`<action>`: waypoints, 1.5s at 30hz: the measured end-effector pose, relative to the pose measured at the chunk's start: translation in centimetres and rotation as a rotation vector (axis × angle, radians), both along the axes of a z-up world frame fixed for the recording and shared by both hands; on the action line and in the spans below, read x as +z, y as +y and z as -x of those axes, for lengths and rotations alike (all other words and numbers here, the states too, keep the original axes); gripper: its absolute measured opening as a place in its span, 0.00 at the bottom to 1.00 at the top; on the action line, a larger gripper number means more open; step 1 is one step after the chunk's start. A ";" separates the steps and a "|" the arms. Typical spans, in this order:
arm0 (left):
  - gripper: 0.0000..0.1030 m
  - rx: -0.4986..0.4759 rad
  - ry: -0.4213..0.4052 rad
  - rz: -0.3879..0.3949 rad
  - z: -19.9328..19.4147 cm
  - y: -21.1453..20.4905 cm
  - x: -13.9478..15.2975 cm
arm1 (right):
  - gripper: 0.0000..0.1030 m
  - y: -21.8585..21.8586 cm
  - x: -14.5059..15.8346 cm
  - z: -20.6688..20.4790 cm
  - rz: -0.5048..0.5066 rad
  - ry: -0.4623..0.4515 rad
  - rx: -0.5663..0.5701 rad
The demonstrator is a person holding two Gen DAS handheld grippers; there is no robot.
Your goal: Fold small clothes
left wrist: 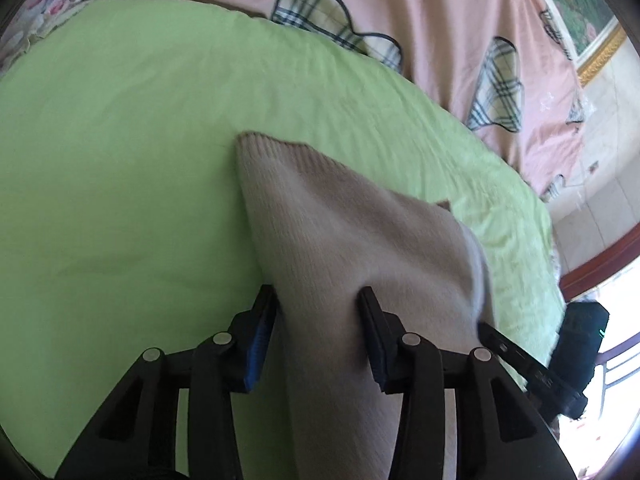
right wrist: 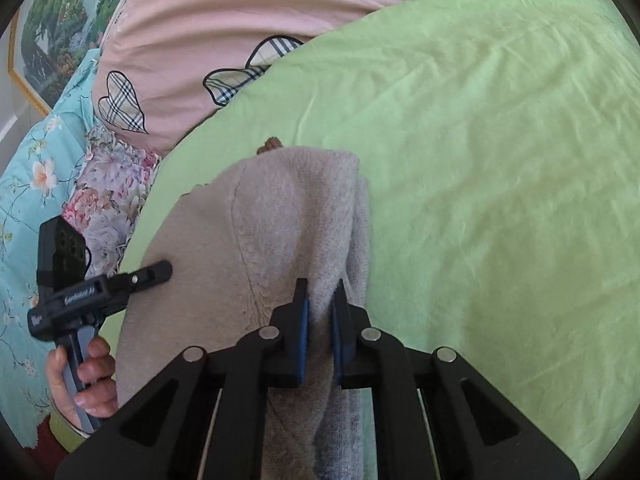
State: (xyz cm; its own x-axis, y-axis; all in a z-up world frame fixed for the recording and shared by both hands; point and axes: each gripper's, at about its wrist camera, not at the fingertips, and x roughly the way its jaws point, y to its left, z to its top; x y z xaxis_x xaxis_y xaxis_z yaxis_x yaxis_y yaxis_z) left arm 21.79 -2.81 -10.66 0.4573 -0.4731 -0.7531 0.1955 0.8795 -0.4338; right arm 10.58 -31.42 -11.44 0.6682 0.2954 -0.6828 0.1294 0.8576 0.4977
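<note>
Beige knit garment (left wrist: 340,248) is lifted at my end and drapes forward onto the green sheet (left wrist: 120,180) of the bed, ribbed hem corner (left wrist: 256,140) lying furthest out on the sheet. In the right wrist view the same garment (right wrist: 280,220) looks fuzzier, with a curved seam running down it and a folded edge bunched along its right side.

My left gripper (left wrist: 318,312) has fabric running between its fingers (left wrist: 260,336) — the gap is fairly wide, so I read it as grasping the cloth but loosely, and the contact at the right finger is partly hidden by the knit. My right gripper (right wrist: 320,296) is clenched on the bunched edge, blue pads (right wrist: 304,320) pinching the fabric tight between them.

From the right wrist I see the left gripper's tip (right wrist: 156,270) touching the garment's left edge, with the left hand (right wrist: 80,384) wrapped around its handle. From the left wrist the right gripper's body (left wrist: 560,360) sits at the garment's far right side, blurred.

Beyond the sheet: pink quilt (left wrist: 420,8) with plaid heart patches, floral pillow (right wrist: 104,200) at the bed's edge, a framed landscape picture (right wrist: 52,40) on the wall.
</note>
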 end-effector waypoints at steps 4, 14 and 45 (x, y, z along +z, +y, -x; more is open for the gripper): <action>0.42 0.020 -0.009 -0.063 -1.7 -0.7 -0.3 | 0.11 0.4 0.4 -0.3 0.032 0.008 0.010; 0.51 0.025 -0.121 -0.317 3.9 -3.1 3.7 | 0.16 1.3 3.7 2.7 0.056 -0.030 -0.009; 0.76 0.026 -0.206 -0.505 23.1 -1.1 3.2 | 0.38 8.3 4.8 15.8 0.230 -0.011 0.076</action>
State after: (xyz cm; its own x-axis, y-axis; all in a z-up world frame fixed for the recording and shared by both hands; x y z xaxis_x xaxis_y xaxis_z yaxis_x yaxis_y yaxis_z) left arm -1.33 -3.95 -7.44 0.6263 -0.0625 -0.7771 0.2074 0.9742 0.0888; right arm -5.25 -23.09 -6.59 0.6580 0.1826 -0.7305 0.0561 0.9555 0.2895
